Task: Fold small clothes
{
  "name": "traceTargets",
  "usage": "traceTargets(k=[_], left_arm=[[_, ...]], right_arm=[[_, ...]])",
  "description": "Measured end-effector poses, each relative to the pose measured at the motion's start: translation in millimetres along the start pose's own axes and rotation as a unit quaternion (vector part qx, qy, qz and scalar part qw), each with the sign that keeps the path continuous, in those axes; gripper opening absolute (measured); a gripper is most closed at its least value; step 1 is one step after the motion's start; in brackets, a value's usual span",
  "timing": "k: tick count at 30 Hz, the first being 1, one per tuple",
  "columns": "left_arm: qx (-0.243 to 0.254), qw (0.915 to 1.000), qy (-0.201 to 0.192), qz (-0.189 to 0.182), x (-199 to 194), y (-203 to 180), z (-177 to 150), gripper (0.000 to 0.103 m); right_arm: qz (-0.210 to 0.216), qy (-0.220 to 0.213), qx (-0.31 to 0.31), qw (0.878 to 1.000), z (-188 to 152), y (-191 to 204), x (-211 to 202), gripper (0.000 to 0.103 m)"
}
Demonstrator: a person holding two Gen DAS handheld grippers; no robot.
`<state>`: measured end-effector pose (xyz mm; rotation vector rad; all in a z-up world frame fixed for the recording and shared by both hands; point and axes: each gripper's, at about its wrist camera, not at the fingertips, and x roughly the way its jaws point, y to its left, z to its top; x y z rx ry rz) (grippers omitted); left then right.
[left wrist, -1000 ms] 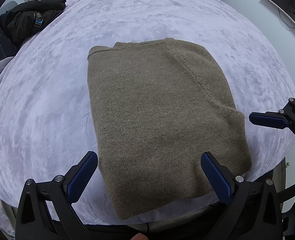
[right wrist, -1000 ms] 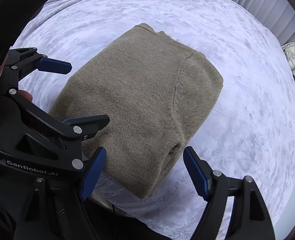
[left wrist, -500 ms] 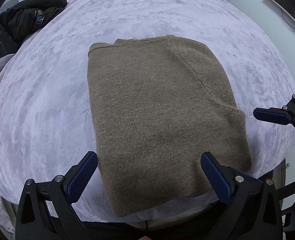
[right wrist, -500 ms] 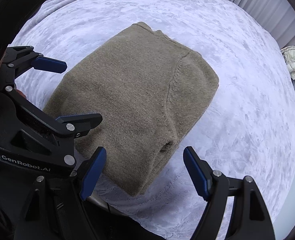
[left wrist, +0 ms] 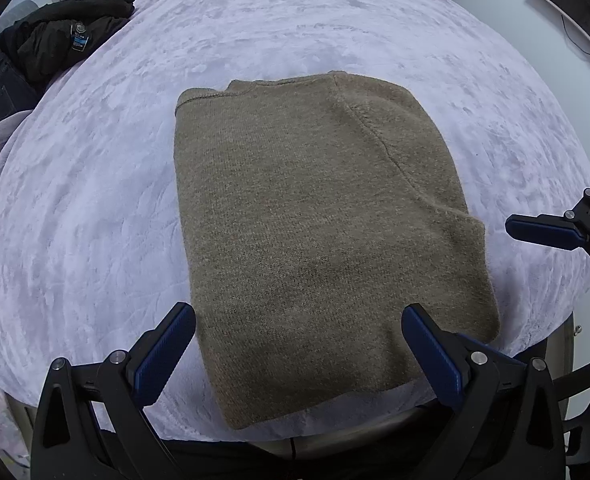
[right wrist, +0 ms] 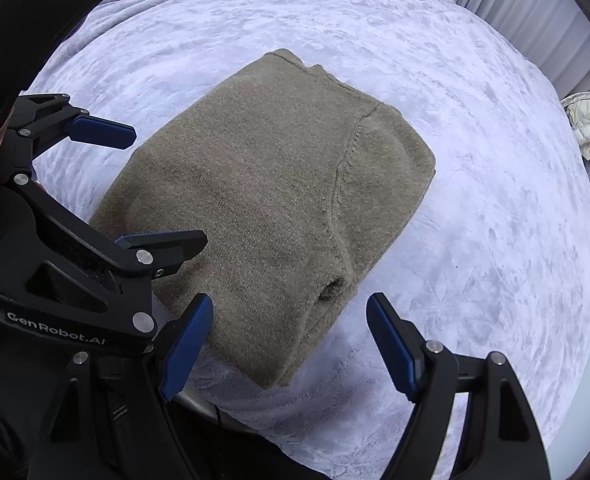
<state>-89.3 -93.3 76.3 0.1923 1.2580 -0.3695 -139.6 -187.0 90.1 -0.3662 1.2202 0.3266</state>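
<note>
A: Anything changed in the last second?
B: No. The sweater [left wrist: 319, 232] lies folded mid-bed [left wrist: 95, 208] as before; left tongs [left wrist: 299, 352] and right tongs [right wrist: 291, 344] both hover open, empty.
A: Fold looks finished.

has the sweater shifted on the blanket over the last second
No. In the left wrist view the folded brown sweater keeps its spot on the lavender blanket, same gap to the black jacket.

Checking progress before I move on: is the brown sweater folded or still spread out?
Folded. The brown sweater lies as a compact rectangle on the lavender blanket, no sleeves sticking out, layered edges at its near corner.
</note>
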Motion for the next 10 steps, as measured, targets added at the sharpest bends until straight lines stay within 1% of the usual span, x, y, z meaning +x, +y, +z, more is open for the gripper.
traceTargets(k=[3, 6, 8, 10], left_arm=[[0.0, 1.0, -0.001, 0.001, -1.4, -0.4, 0.0, 0.103], [-0.001, 0.9999, -0.007, -0.009, -6.1, -2.1, -0.2, 0.103], [0.008, 0.9996, -0.017, -0.02, -13.7, -9.4, 2.8, 0.103], [0.02, 0.999, -0.034, -0.022, -23.1, -23.5, 11.2, 0.103]], right_arm=[[0.001, -0.002, 0.0, 1.0, -0.8, 0.1, -1.0, 0.082], [0.004, -0.006, 0.003, 1.0, -2.7, -1.3, -2.4, 0.082], [0.003, -0.012, 0.009, 1.0, -6.8, -5.2, -4.5, 0.082], [0.002, -0.021, 0.027, 0.999, -16.1, -16.2, -8.7, 0.082]])
